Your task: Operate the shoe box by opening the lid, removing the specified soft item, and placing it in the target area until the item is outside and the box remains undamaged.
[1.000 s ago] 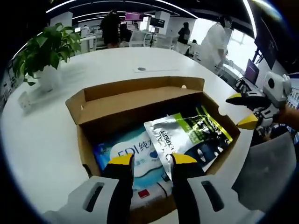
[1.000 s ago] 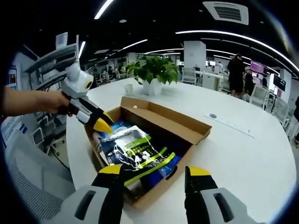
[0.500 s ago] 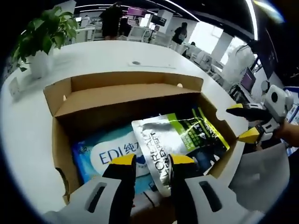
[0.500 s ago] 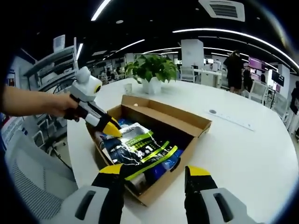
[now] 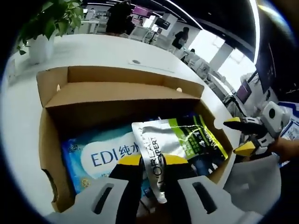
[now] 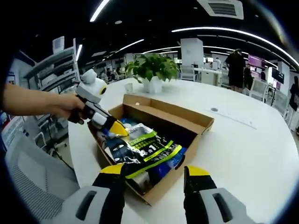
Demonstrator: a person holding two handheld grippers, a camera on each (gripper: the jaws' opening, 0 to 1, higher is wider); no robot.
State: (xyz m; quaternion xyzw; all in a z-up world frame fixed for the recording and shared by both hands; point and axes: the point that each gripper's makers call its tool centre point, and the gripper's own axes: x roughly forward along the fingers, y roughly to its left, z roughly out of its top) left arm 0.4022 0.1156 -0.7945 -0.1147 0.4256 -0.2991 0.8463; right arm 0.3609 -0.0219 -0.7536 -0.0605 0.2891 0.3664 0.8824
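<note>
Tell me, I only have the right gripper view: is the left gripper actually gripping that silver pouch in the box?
Observer: Not closed on it. In the left gripper view, the left gripper has its jaws apart, one on each side of the silver pouch's near edge.
Operator: What is the blue thing under the pouch?
Observer: A blue pack printed EDI, lying flat in the box, partly covered by the pouch.
Operator: And how does my right gripper sit from that side?
Observer: The right gripper is open, outside the box just past its far side wall.
</note>
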